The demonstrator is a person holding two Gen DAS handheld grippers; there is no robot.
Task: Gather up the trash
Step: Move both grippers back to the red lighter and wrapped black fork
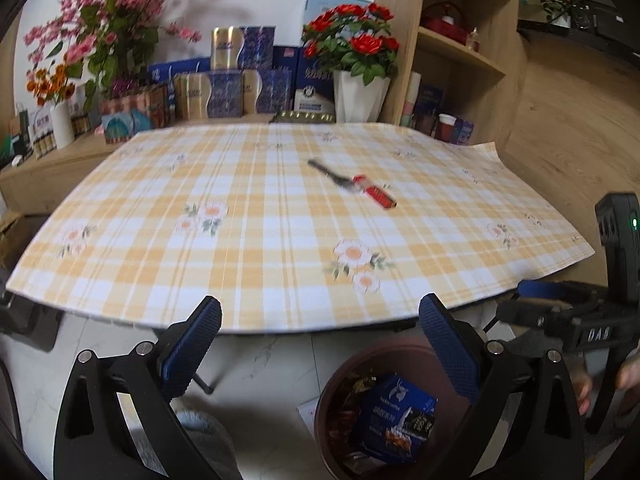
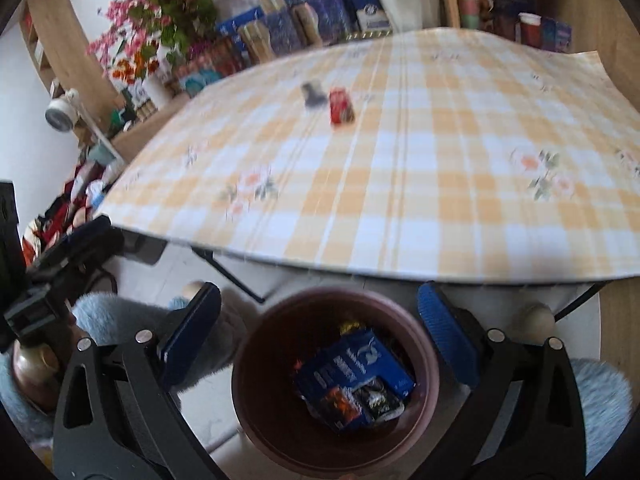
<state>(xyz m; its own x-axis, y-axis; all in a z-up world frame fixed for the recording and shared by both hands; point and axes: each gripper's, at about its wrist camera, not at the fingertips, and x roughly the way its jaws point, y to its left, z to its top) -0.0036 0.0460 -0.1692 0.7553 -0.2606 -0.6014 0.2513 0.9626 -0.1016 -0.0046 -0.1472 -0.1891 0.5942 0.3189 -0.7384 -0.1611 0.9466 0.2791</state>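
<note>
A brown round bin (image 2: 256, 392) stands on the floor below the table's near edge; a blue coffee packet (image 2: 360, 364) and other wrappers lie inside it. My right gripper (image 2: 320, 340) hangs above the bin, jaws wide open with nothing between them. In the left wrist view the bin (image 1: 332, 392) with the blue packet (image 1: 396, 416) sits at lower right, and my left gripper (image 1: 320, 344) is open and empty in front of the table edge. On the checked tablecloth (image 1: 240, 240) lie a red wrapper (image 1: 376, 192) and a dark strip (image 1: 324, 170), seen again as the red wrapper (image 2: 341, 106) and dark piece (image 2: 313, 95).
Flower pots, vases and blue-and-gold boxes (image 1: 232, 80) crowd the ledge behind the table. A wooden shelf unit (image 1: 452, 40) stands at back right. The right gripper's body (image 1: 580, 320) and a hand (image 1: 628, 372) show at the right edge. Fluffy blue slippers (image 2: 120, 320) flank the bin.
</note>
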